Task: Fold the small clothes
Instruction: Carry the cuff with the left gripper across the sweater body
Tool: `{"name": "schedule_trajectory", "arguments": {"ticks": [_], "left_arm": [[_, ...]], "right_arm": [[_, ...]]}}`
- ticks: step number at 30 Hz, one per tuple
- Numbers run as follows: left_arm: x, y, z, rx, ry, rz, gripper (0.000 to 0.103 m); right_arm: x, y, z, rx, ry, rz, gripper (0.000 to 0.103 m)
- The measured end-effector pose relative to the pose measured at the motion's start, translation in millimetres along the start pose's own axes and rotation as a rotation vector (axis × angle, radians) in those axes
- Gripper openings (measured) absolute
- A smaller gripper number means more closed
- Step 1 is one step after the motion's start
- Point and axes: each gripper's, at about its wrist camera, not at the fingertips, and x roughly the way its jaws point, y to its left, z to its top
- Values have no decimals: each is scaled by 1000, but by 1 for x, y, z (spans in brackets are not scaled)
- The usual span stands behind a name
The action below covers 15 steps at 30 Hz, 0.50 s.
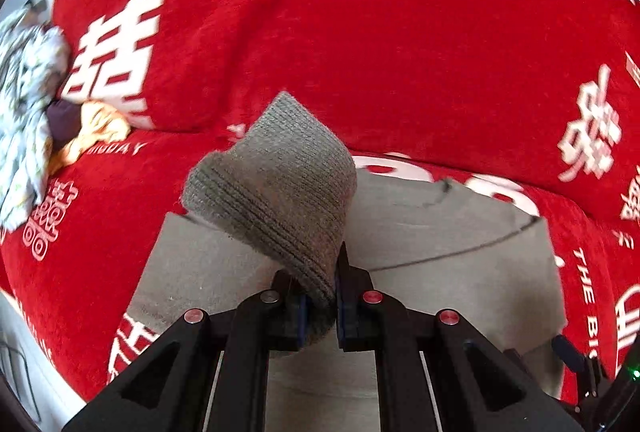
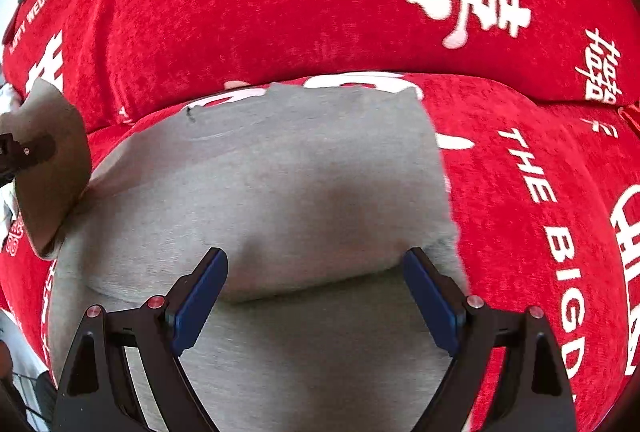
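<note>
Left wrist view: the left gripper pinches the ribbed cuff, which rises ahead of the fingers; the grey top lies flat beyond, on the red cover.

Right wrist view: the right gripper is spread wide and empty over the top, whose fold runs crosswise between the fingers; the cuff hangs far left.

Patterned cloth pile cut off at left edge, blurred. Grey garment cropped below; cuff end hidden between pads.
</note>
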Motion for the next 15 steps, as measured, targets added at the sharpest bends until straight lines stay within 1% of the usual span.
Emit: {"name": "schedule_trajectory", "arguments": {"ticks": [7, 9, 15], "left_arm": [[-13, -65, -12, 130, -9, -37, 11], [-17, -79, -18, 161, -9, -50, 11], [-31, -116, -42, 265, -3, -97, 11]], "right_arm": [[-3, -29, -6, 45, -9, 5, 92], [-5, -34, -6, 42, -18, -15, 92], [-8, -56, -10, 74, -27, -18, 92]]}}
